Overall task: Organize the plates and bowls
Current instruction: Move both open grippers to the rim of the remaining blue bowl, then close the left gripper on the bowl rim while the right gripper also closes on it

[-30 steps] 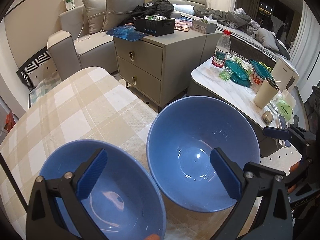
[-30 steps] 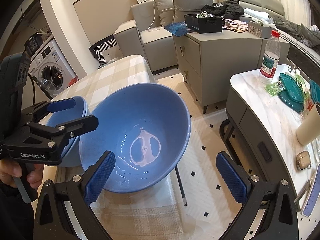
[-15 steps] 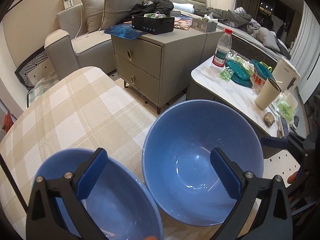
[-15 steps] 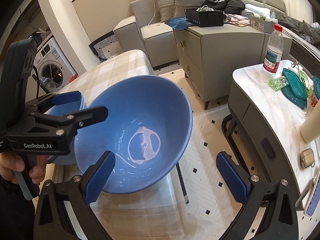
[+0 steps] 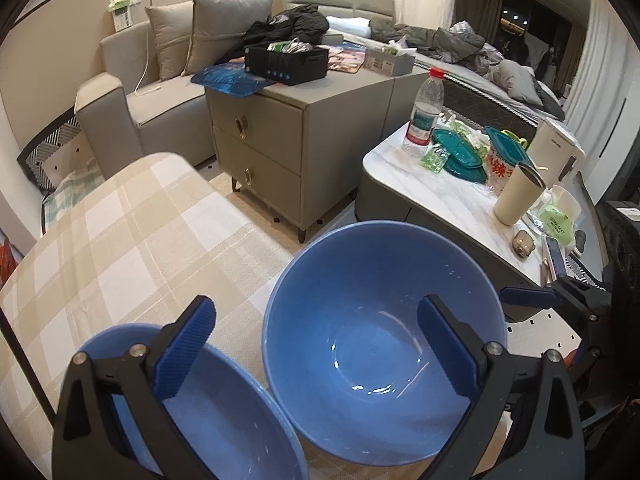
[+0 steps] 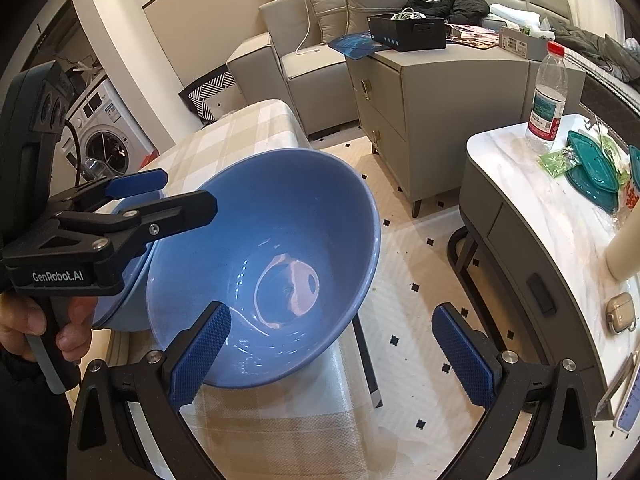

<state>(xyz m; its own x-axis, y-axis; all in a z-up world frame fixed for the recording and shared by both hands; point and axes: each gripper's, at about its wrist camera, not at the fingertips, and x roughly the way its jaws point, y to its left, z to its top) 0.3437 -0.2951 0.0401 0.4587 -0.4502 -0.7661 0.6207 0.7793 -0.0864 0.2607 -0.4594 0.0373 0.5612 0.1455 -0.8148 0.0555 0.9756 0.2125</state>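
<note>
Two blue bowls on checked counter: big bowl tilted at counter edge, small bowl touching it at 8 o'clock. Left gripper fingers wide, empty, above both. Right gripper fingers wide, empty, straddling big bowl's near rim.

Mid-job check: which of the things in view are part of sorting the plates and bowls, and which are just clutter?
Job:
- large blue bowl, near the table's edge
- second blue bowl beside it
- left gripper, open
- right gripper, open
- checked tablecloth table under both bowls

Lying about:
- water bottle
- teal lids
- cream cup
- black tray on the cabinet
</note>
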